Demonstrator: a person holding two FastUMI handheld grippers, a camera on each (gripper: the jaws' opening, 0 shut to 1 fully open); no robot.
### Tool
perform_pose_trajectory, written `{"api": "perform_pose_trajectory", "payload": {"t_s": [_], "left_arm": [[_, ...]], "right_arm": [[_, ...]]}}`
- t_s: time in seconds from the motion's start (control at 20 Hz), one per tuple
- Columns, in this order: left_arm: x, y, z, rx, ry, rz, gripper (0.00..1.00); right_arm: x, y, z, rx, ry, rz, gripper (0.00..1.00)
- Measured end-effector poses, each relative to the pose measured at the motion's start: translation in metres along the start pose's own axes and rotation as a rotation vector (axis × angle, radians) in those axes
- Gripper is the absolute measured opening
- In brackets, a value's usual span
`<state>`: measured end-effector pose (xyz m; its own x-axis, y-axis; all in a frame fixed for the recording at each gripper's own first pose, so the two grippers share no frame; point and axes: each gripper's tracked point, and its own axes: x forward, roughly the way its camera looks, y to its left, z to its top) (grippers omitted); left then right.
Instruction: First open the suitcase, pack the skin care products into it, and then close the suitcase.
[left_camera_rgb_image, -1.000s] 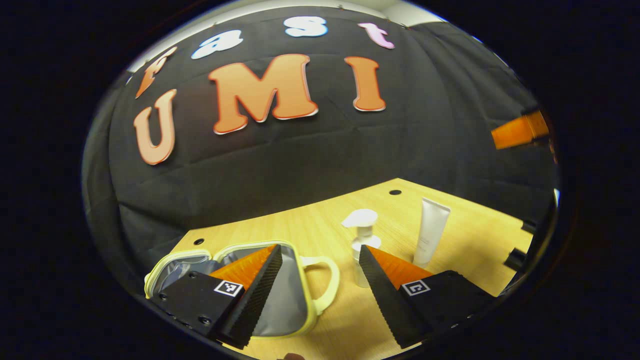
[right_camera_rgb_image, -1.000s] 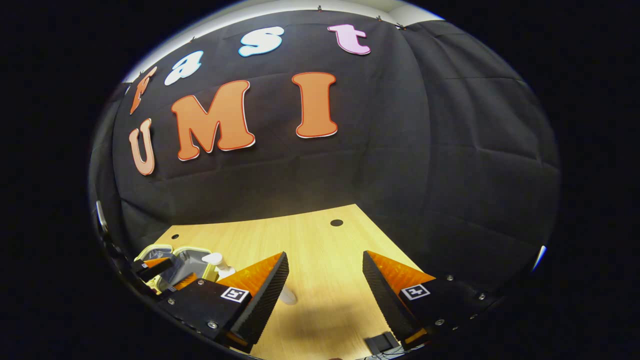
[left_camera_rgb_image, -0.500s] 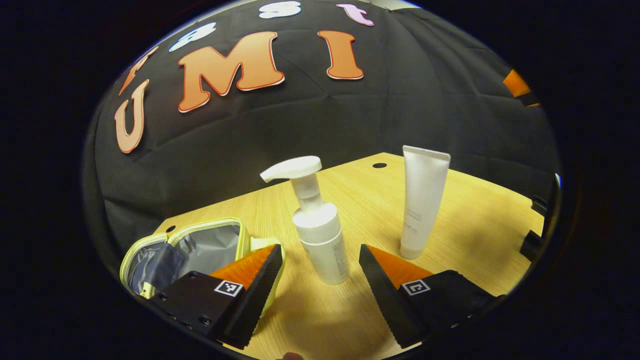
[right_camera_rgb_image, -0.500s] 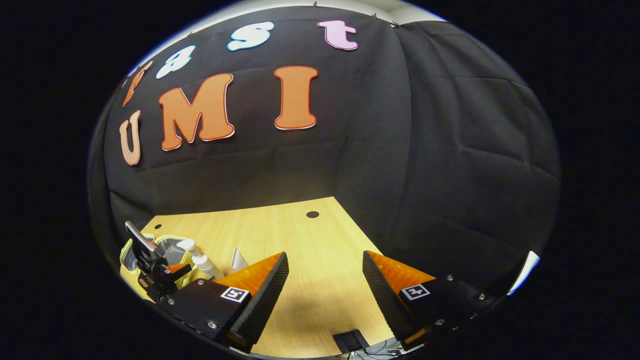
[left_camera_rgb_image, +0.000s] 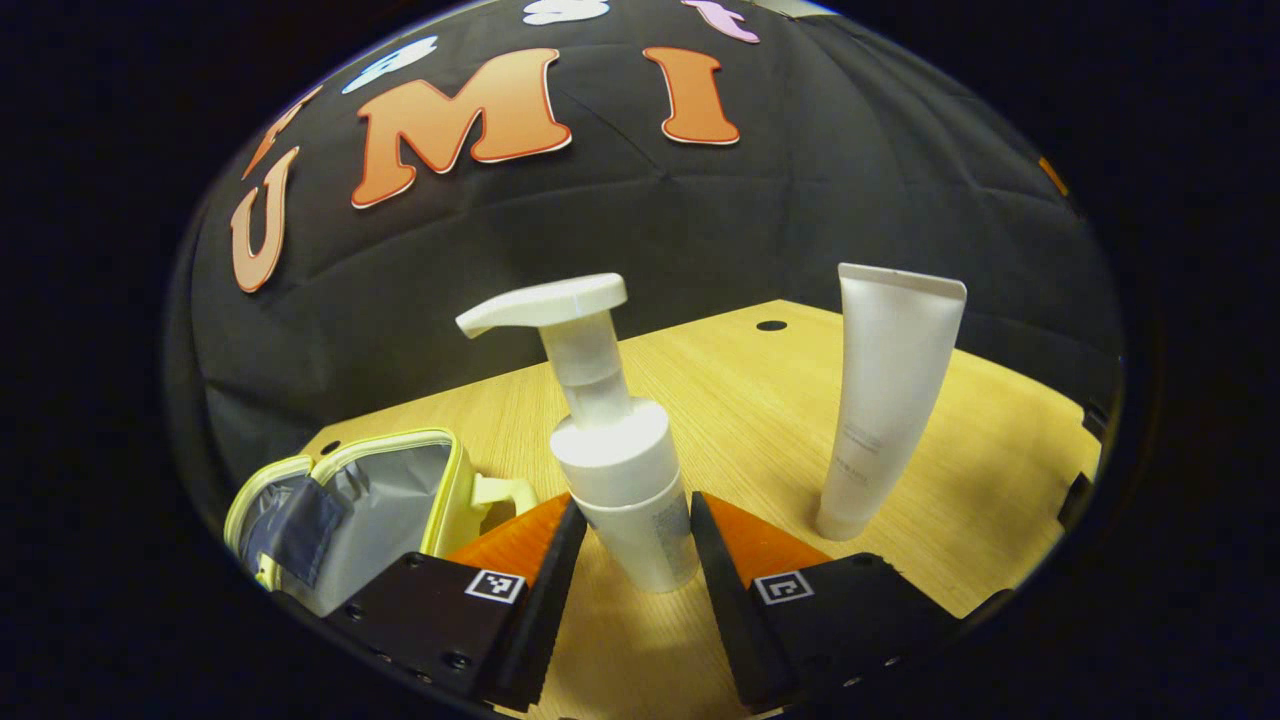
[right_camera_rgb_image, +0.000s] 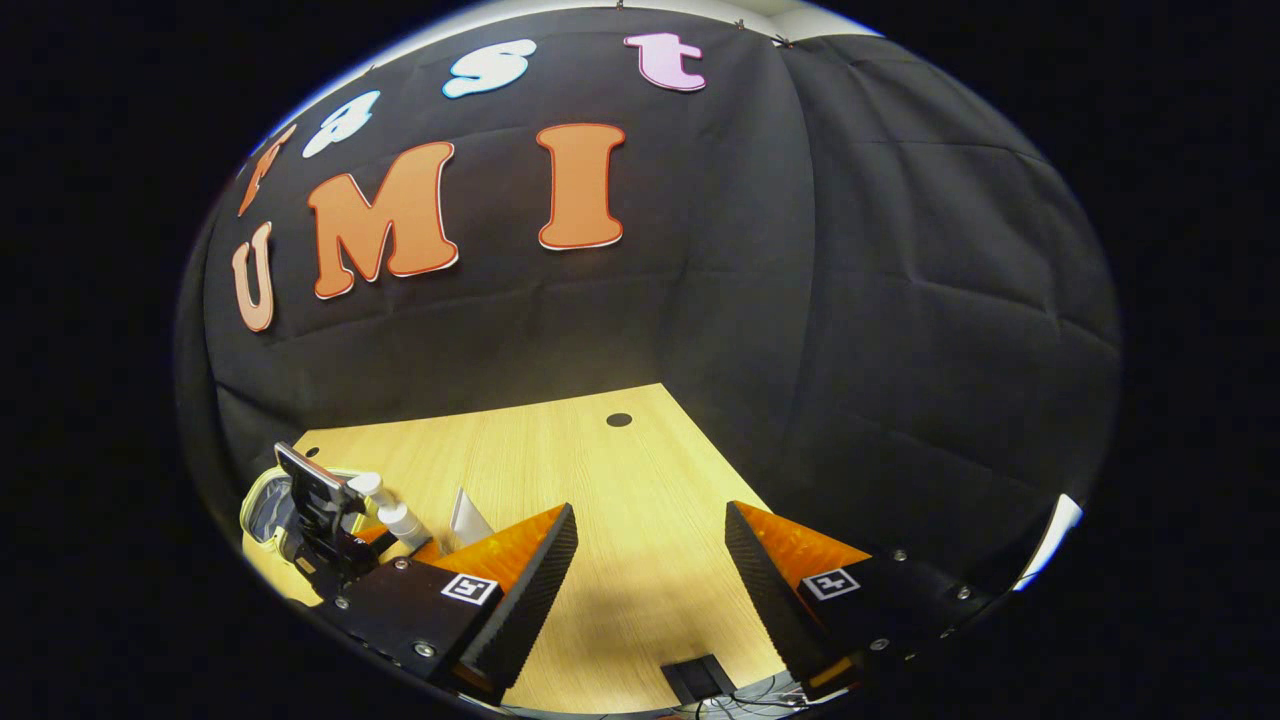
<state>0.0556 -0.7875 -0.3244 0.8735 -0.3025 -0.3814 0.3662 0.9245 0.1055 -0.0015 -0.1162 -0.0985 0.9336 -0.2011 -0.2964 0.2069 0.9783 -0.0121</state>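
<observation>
Two skin care products stand upright on the pale wooden table (left_camera_rgb_image: 760, 400), with the small suitcase (left_camera_rgb_image: 345, 505) to their left in the left gripper view. The suitcase is a soft pouch with pale yellow-green trim, lying open so that its grey lining and a darker inner pocket show; its loop handle (left_camera_rgb_image: 500, 492) points toward the bottles. Just right of that handle stands the pump bottle (left_camera_rgb_image: 620, 470), white, with a flat dispenser head whose spout points left, a narrow neck and a wide collar above a rounded body bearing small print too fine to make out. Further right, a little apart from it, the squeeze tube (left_camera_rgb_image: 890, 385) stands on its cap, white and tapered, with the crimped flat end at the top. The left gripper (left_camera_rgb_image: 628, 530) sits low at the bottle's base with its fingers drawn in narrowly on either side of the lower body, their tips at or very near the plastic; whether both truly press on it cannot be told. In the right gripper view the same suitcase, bottle and tube appear small at the far left edge, with the left gripper beside them. The right gripper (right_camera_rgb_image: 650, 545) is well apart from them, spread wide over bare table and holding nothing.
</observation>
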Motion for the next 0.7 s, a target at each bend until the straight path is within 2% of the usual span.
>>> {"api": "perform_pose_trajectory", "payload": {"t_s": [0.05,0.15,0.45,0.55,0.7], "left_arm": [[0.002,0.000,0.001,-0.024,0.021,-0.004,0.64],[-0.003,0.000,-0.001,-0.069,0.066,-0.023,0.62],[-0.055,0.017,0.027,-0.140,0.125,-0.063,0.62],[-0.076,0.037,0.039,-0.174,0.161,-0.086,0.61],[-0.102,0.091,0.055,-0.155,0.222,-0.083,0.62]], "right_arm": [[0.000,0.000,0.000,0.003,0.000,0.001,0.95],[0.002,0.003,0.003,0.011,-0.001,0.006,0.95],[0.010,0.027,0.001,0.023,0.010,0.080,0.95],[0.013,0.043,-0.002,0.025,0.012,0.101,0.95],[0.017,0.067,-0.003,0.014,-0.003,0.139,0.95]]}}
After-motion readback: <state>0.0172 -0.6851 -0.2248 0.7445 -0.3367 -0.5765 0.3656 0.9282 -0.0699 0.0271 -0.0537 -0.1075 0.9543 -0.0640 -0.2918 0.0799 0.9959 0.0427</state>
